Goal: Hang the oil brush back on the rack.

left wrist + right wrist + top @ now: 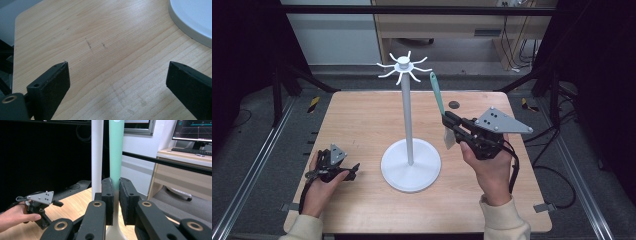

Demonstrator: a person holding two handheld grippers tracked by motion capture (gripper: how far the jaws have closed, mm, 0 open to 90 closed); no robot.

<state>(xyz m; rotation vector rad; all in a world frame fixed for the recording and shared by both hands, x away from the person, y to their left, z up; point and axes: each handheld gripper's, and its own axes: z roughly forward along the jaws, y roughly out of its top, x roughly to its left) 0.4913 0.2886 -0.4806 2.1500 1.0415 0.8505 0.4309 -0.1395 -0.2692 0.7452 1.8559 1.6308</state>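
The utensil [438, 97] I'm holding is a slim spatula with a smooth mint-green handle and a pale flat blade, upright and slightly tilted, just right of the white stand [410, 125]. My right gripper [451, 124] has its black padded jaws clamped on the handle [116, 152] just above where the green fades to white. The stand is a thin matte pole on a round disc base, topped by a ring of curved hooks. My left gripper [352, 169] rests low on the light wood-grain table [105, 50], jaws spread wide with bare tabletop between them.
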